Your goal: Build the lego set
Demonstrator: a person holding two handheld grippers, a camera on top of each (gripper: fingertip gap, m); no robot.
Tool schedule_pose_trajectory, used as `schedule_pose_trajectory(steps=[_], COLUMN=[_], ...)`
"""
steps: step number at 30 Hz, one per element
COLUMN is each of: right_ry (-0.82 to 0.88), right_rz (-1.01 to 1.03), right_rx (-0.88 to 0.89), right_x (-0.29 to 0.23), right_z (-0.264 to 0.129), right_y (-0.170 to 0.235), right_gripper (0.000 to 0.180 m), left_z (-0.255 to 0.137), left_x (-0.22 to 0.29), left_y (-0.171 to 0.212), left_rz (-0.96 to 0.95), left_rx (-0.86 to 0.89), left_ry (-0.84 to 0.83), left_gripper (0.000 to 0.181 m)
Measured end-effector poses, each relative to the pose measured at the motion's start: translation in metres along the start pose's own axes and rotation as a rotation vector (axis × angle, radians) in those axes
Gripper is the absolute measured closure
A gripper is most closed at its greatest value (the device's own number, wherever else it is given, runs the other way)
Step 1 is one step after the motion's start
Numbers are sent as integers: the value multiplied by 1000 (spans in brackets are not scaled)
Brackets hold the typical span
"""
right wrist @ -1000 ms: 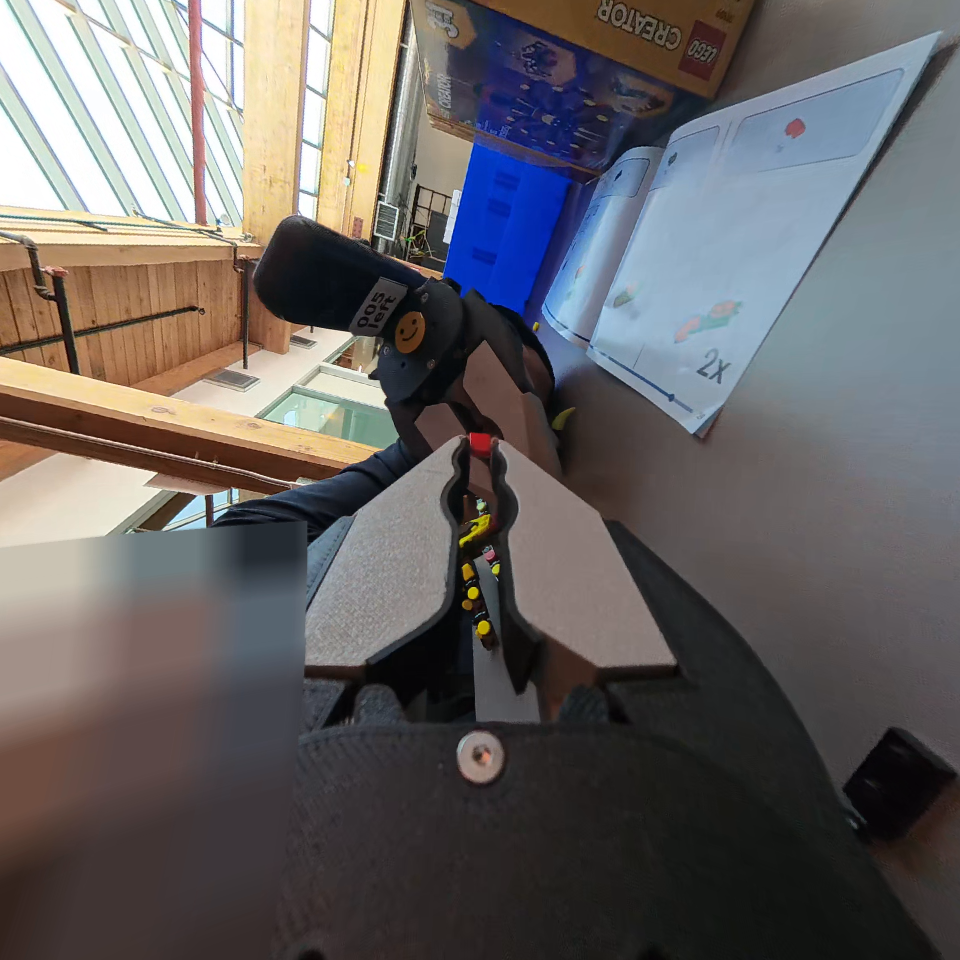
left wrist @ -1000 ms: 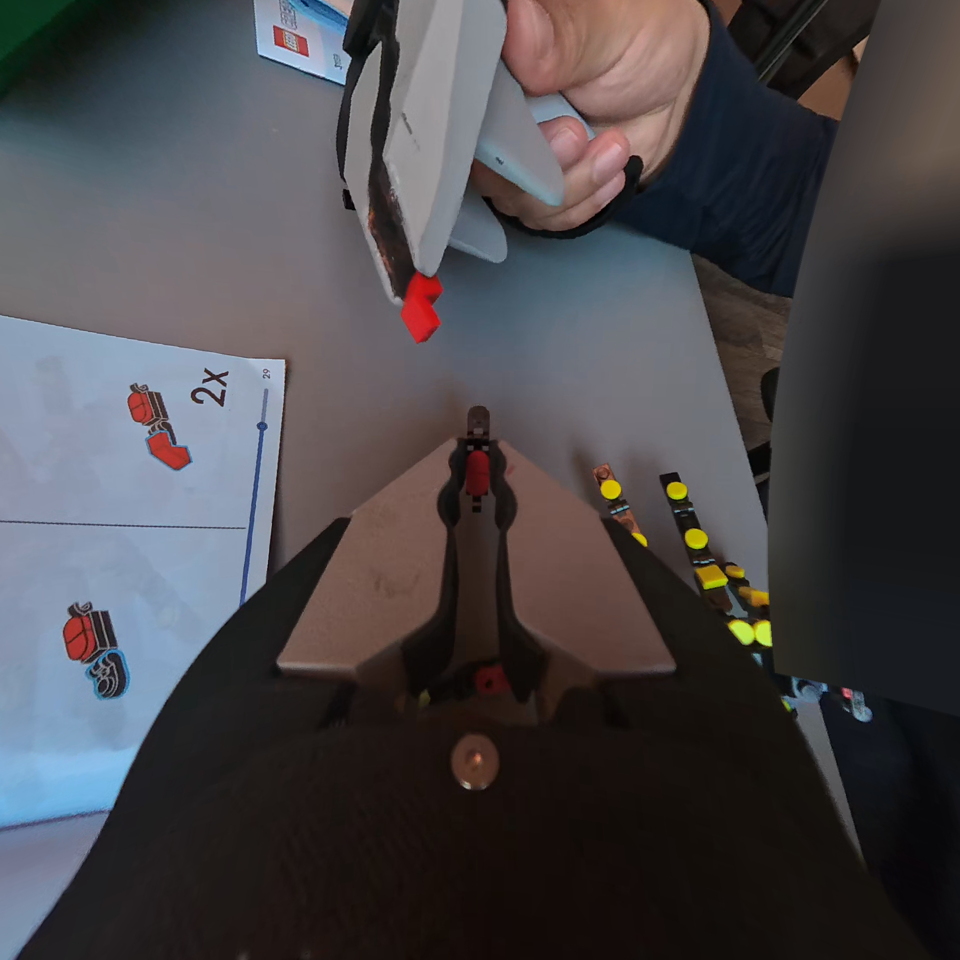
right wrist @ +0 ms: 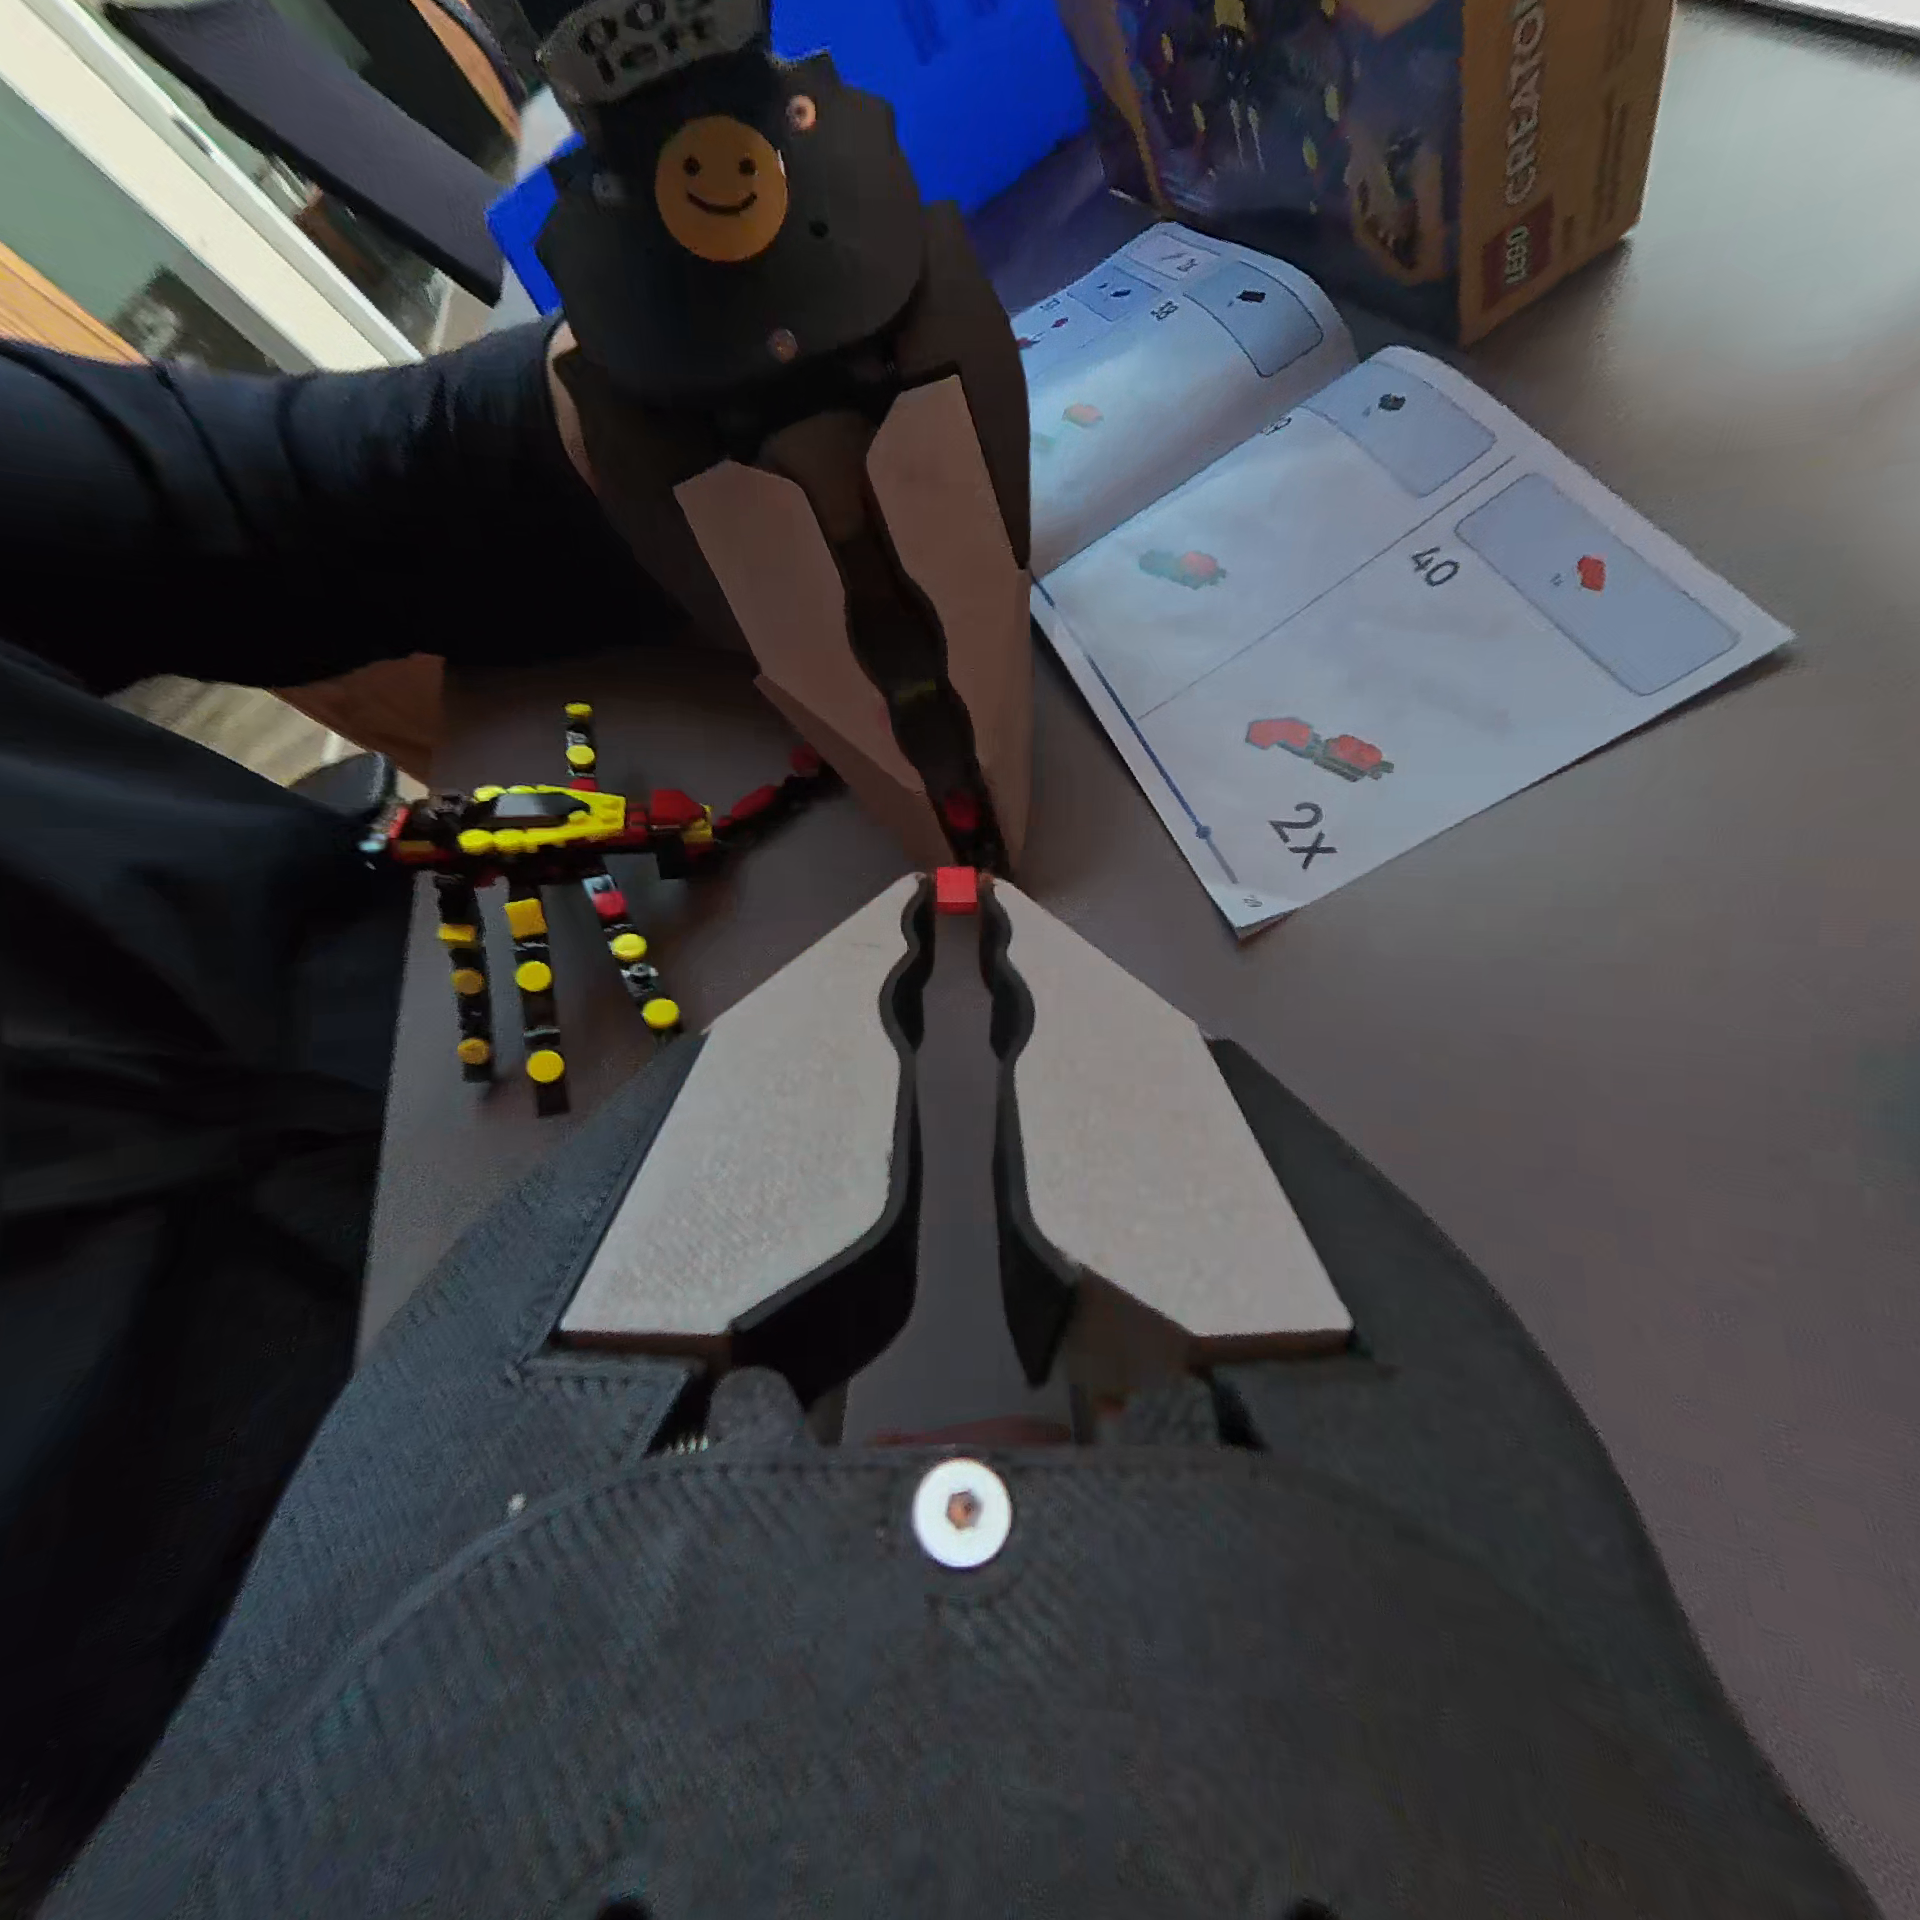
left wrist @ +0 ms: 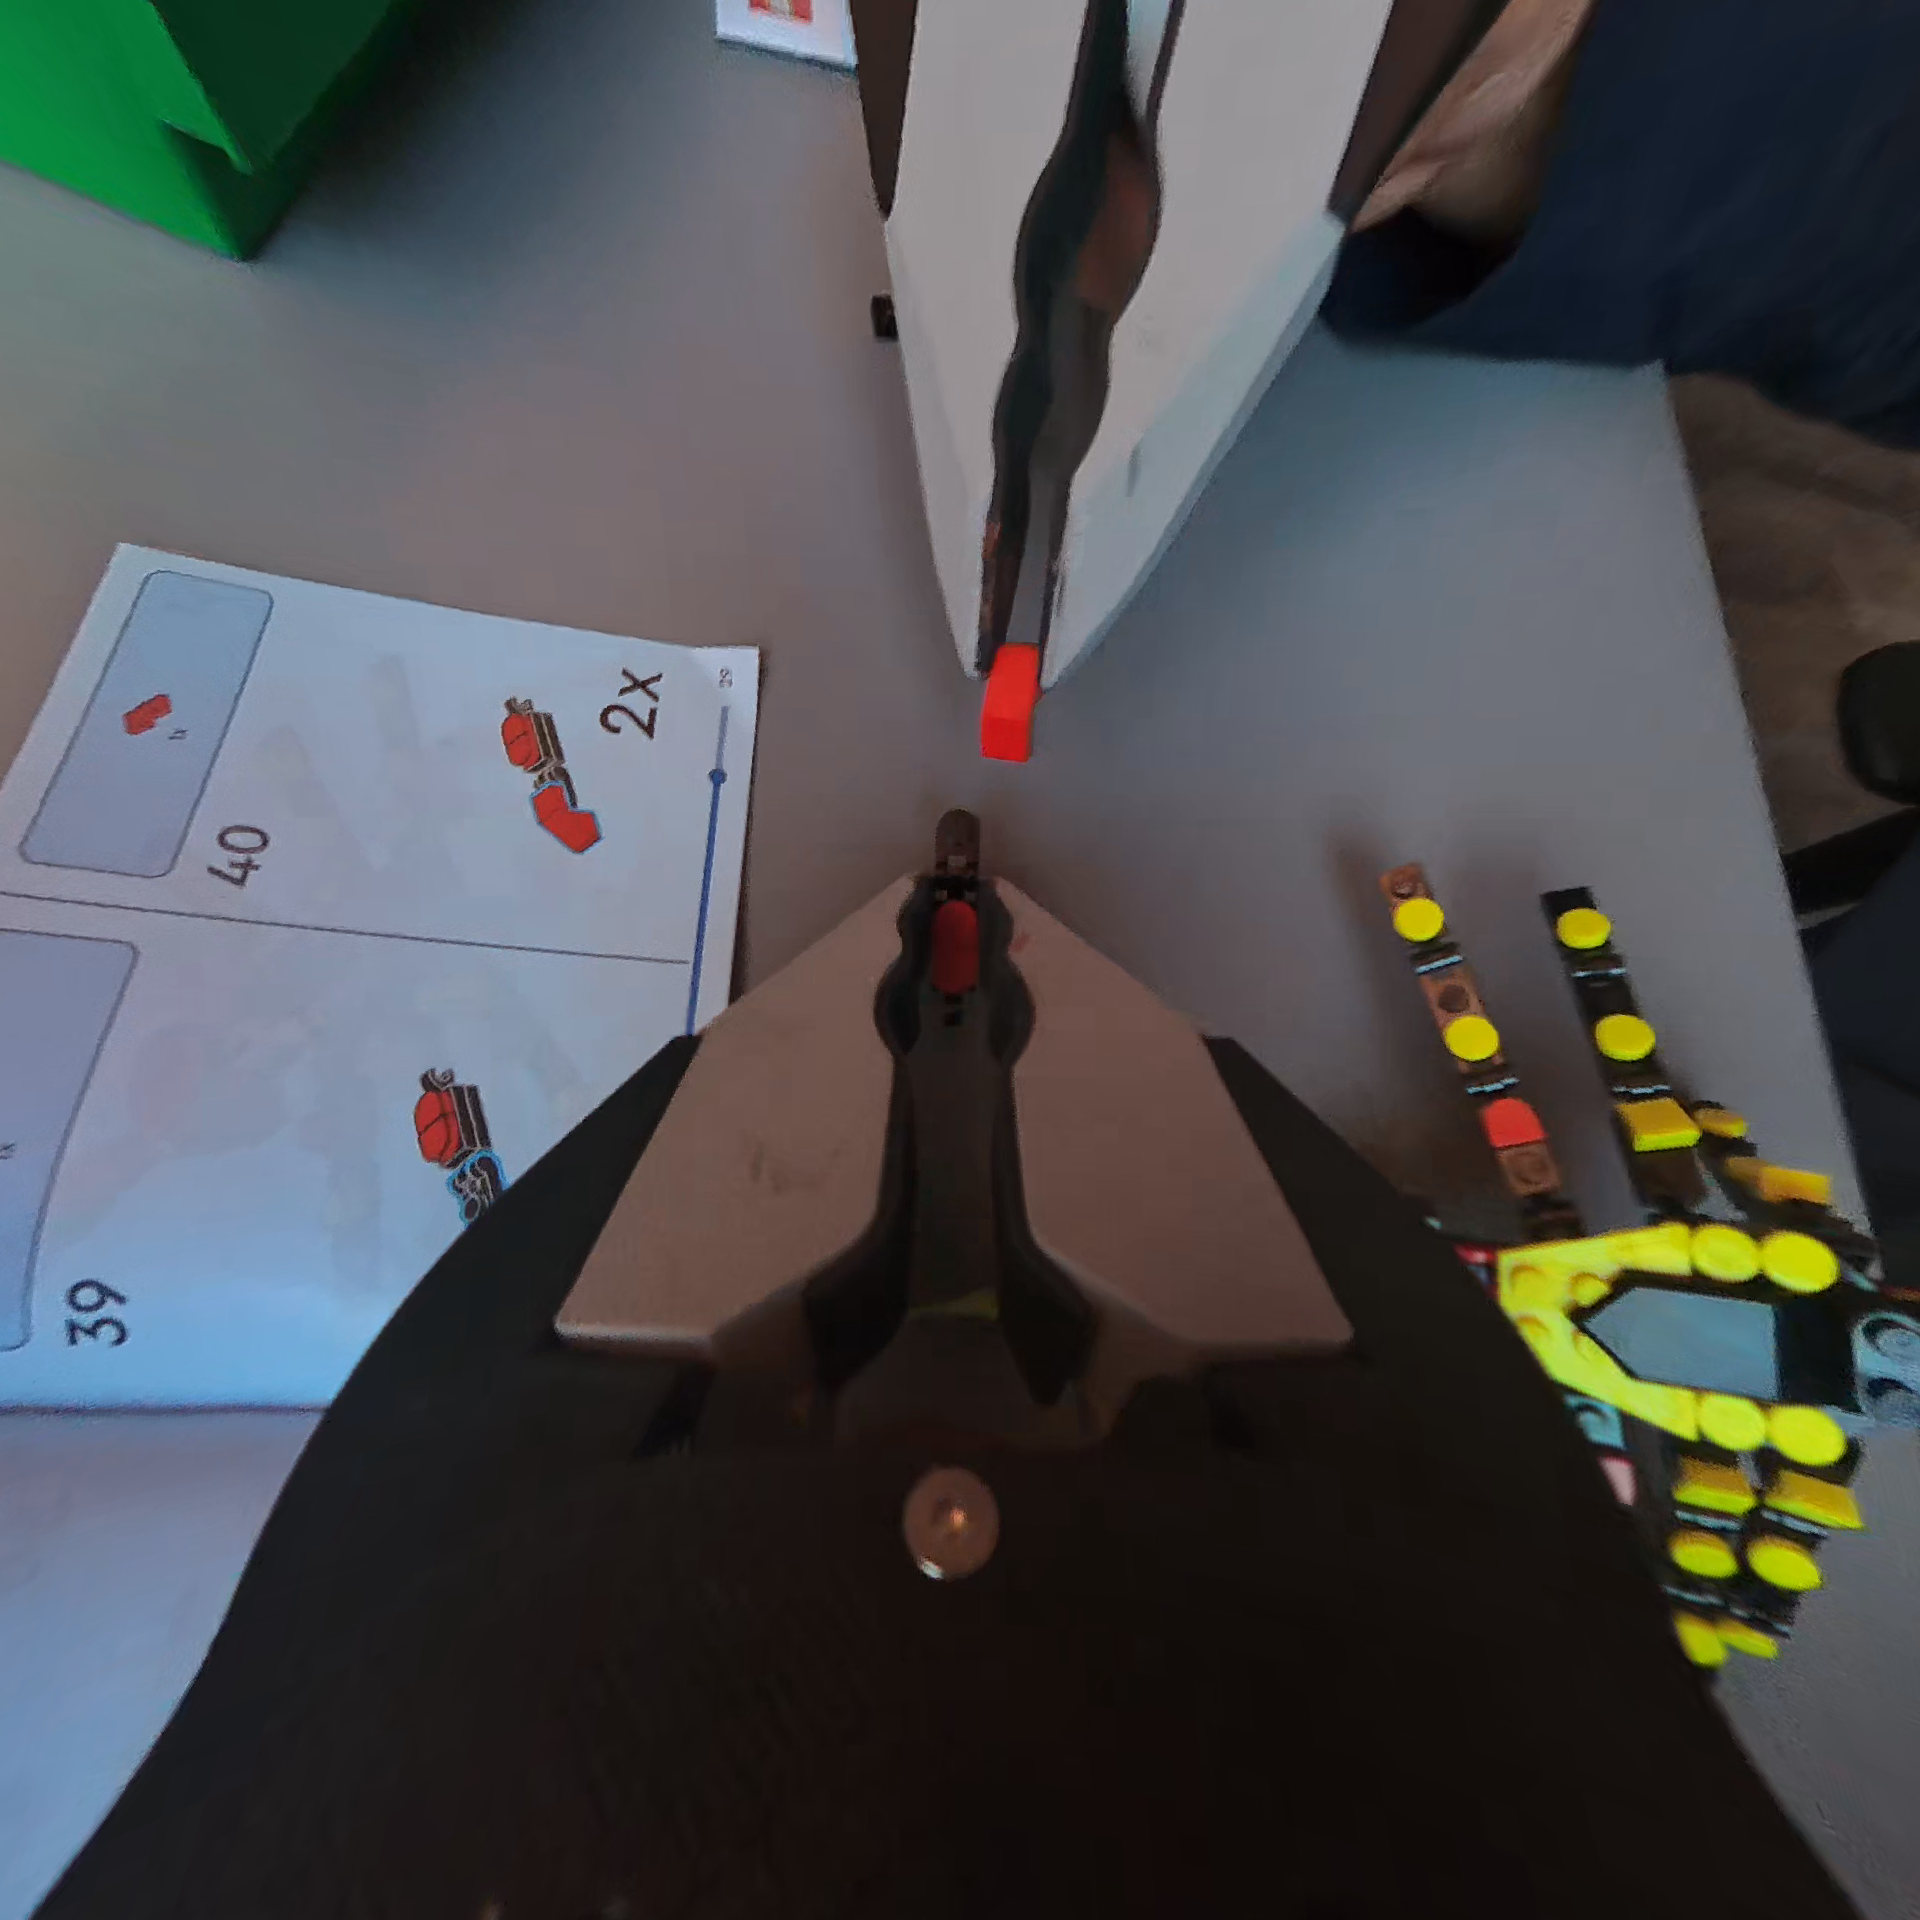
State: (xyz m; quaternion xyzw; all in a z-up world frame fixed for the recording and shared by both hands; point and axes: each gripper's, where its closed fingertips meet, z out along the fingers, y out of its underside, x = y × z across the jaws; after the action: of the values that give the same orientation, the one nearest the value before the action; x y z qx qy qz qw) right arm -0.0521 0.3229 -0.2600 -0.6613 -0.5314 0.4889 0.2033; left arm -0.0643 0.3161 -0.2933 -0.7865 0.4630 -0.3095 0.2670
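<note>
R gripper is clenching a red angled piece w/ L gripper pinching the red-black sub-assembly just beside, above tabletop; probably needs studs lined up square, then gentle press.

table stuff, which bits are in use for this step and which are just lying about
In use:
- red piece in right gripper
- red and black part in left gripper
- booklet, open

Lying about:
- yellow and black model
- set box
- green box
</note>
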Motion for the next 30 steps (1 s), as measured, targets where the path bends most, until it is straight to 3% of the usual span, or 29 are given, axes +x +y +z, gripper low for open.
schedule_pose_trajectory(steps=[6, 30], right_ry=[90, 160], right_rz=[-237, -321], right_rx=[-27, -237], right_x=[-1, 8], right_z=[5, 17], right_y=[0, 30], right_gripper=[175, 175], left_z=[1, 6], left_x=[2, 9], left_y=[0, -1], left_rz=[60, 155], left_rx=[-12, -21], left_ry=[-6, -24], left_gripper=[175, 174])
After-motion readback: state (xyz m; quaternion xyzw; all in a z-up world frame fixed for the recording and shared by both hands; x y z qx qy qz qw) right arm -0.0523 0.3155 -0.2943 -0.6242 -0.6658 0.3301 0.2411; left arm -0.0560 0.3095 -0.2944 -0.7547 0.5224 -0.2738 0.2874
